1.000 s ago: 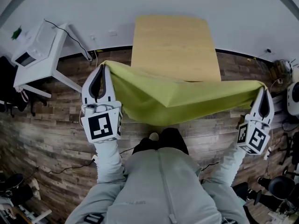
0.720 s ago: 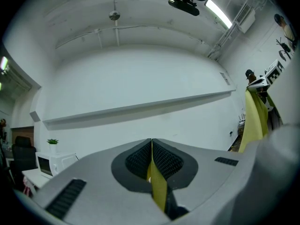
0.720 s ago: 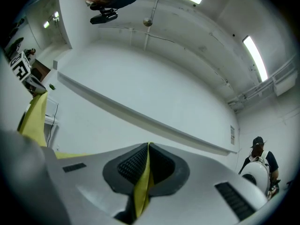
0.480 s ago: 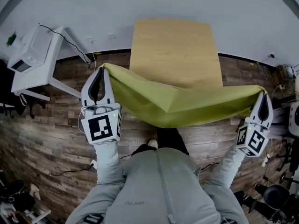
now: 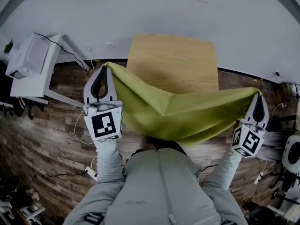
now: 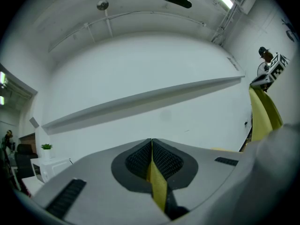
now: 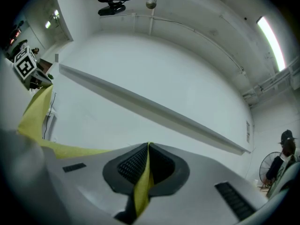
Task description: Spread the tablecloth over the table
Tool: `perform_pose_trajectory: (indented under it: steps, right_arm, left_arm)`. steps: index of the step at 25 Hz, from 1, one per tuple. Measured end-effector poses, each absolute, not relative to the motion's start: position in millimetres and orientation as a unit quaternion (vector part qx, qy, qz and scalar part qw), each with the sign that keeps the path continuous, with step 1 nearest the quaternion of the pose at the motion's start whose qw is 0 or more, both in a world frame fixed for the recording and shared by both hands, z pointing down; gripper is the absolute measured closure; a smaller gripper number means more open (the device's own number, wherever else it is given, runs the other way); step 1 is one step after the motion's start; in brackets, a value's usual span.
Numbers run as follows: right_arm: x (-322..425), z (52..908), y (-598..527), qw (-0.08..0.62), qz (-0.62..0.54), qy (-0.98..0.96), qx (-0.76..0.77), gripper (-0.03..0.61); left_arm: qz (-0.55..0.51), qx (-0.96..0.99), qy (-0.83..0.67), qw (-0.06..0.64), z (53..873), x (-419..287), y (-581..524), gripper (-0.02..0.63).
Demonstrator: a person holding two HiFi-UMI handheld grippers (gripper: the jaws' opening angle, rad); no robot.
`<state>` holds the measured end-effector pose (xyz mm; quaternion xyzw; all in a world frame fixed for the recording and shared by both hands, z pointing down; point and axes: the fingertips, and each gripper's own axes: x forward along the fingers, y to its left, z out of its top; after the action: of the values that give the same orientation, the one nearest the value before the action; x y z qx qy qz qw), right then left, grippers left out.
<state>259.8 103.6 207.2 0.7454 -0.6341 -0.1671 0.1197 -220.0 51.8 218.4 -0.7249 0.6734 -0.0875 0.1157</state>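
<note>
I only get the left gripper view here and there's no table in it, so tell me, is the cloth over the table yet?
Observer: Not yet. In the head view the cloth hangs in the air between the left tool and the right tool. It hides only the near edge of the wooden table; the rest of the top is bare.
Operator: Is the right tool really gripping its corner?
Observer: Yes. The right gripper view shows a yellow strip of cloth pinched between its closed jaws.
Operator: Is the cloth pulled tight?
Observer: No. From above it sags in the middle, with a fold running through it.
</note>
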Motion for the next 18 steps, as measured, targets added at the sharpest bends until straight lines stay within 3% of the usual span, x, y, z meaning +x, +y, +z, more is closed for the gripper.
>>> perform_pose_trajectory:
  steps: [18]
  right_arm:
    - [285.5,222.4,-47.3,0.140,-0.169,-0.666,0.713,0.555]
  left_arm:
    - [-0.116,-0.683,0.712,0.111,217.8,-204.9,-60.7,0.588]
